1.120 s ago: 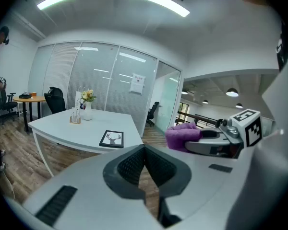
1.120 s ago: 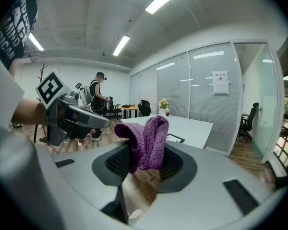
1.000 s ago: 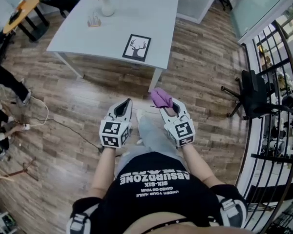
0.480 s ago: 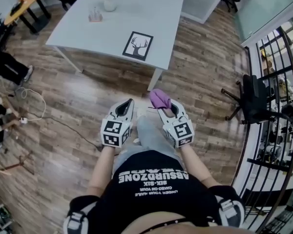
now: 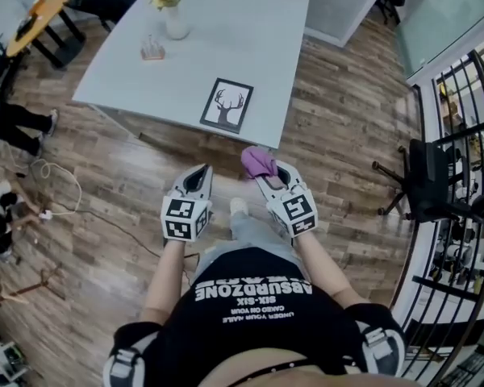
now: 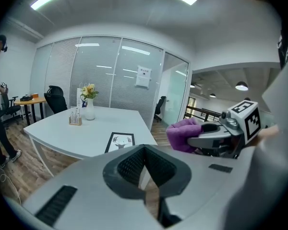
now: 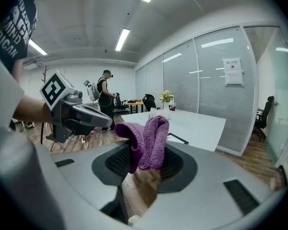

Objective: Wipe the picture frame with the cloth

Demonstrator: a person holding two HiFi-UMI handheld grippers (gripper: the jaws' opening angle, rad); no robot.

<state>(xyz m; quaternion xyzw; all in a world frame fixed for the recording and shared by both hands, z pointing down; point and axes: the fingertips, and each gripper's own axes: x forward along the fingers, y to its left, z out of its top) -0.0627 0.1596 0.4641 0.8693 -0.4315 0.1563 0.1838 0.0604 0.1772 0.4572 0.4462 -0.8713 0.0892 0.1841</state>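
A black picture frame [image 5: 227,105] with a deer print lies flat near the front edge of the pale table [image 5: 242,31]; the left gripper view also shows the frame [image 6: 119,142]. My right gripper [image 5: 262,170] is shut on a purple cloth [image 5: 257,162], held above the floor just short of the table. The cloth [image 7: 148,140] sticks up between its jaws. My left gripper [image 5: 200,174] hangs beside it, jaws together and holding nothing. From the left gripper view the right gripper [image 6: 216,137] and cloth [image 6: 182,133] show at the right.
A white vase of flowers [image 5: 172,10] and a small rack [image 5: 152,51] stand at the table's far left. A black office chair [image 5: 427,180] and a railing [image 5: 460,216] are at the right. People [image 5: 8,119] and cables [image 5: 56,200] occupy the wooden floor at the left.
The table and frame have come nearer and lower in the head view as I walk towards them. Both grippers keep their pose, cloth still held.
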